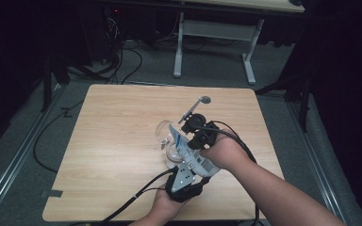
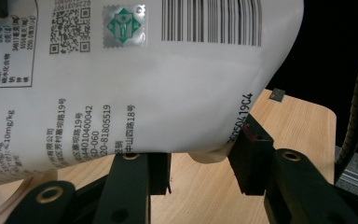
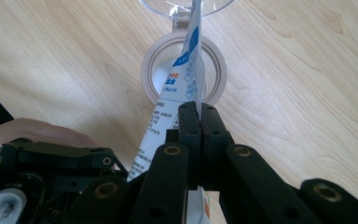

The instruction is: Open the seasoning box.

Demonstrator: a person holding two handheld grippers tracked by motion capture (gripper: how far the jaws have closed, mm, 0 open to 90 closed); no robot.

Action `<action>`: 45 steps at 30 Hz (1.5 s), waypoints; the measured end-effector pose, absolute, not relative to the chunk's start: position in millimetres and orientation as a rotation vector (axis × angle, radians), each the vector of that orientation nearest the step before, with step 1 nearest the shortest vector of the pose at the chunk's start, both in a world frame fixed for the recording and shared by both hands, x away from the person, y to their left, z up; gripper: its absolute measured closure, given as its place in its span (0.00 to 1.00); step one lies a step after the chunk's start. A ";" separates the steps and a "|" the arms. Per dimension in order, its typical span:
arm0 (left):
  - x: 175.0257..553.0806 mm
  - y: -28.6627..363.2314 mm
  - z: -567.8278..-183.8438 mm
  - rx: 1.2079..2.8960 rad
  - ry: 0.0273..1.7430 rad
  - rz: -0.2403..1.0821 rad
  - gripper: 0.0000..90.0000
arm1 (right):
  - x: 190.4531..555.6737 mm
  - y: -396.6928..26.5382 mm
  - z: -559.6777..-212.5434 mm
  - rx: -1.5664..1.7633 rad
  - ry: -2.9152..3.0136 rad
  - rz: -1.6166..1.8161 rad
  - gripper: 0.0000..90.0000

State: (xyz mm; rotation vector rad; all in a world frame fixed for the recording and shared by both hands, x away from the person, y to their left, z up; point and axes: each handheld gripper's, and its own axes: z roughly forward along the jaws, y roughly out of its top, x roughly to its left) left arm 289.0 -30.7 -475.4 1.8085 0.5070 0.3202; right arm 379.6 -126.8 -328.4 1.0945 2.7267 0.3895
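Light falls from above on the wooden table (image 1: 122,141), and the room around it is very dark. The white bag (image 2: 168,93) looks bright and sharp up close. The black jaws near the cameras look soft.

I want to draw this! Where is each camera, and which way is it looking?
High view: above the table, looking forward and down; both forearms and hands show.
Left gripper view: rides the left gripper, looking up along its jaws at the white pouch.
Right gripper view: rides the right gripper, looking down at the clear glass.
Shared: all three see the pouch.
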 end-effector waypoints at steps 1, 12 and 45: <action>289.0 -30.6 -475.4 1.809 0.507 0.320 0.70 | 379.5 -126.5 -328.4 1.101 2.726 0.392 1.00; 288.8 -30.3 -474.9 1.803 0.507 0.317 0.70 | 379.8 -125.4 -328.8 1.090 2.724 0.391 1.00; 290.2 -30.9 -471.7 1.795 0.502 0.327 0.70 | 379.7 -124.5 -327.2 1.094 2.724 0.416 1.00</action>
